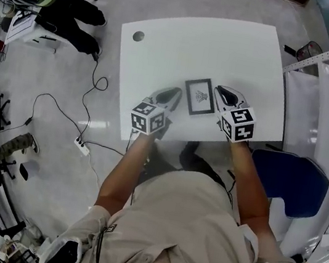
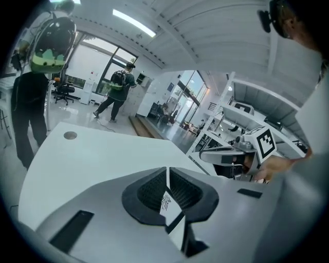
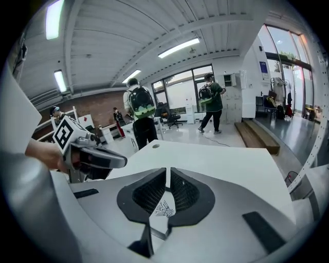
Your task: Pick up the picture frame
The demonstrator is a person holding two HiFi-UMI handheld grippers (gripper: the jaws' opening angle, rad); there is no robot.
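While the head view looks down, the picture frame [image 1: 198,96] lies flat near the desk's [image 1: 167,41] near edge, between the left gripper [image 1: 174,93] and the right gripper [image 1: 222,92]. The left gripper view shows its jaws pressed together, with the frame just below them. The right gripper view shows its jaws likewise together above the frame. Both should probably spread, then pinch opposite frame edges evenly.

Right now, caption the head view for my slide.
Left gripper and right gripper, both shut, flank the picture frame lying flat on the white table.
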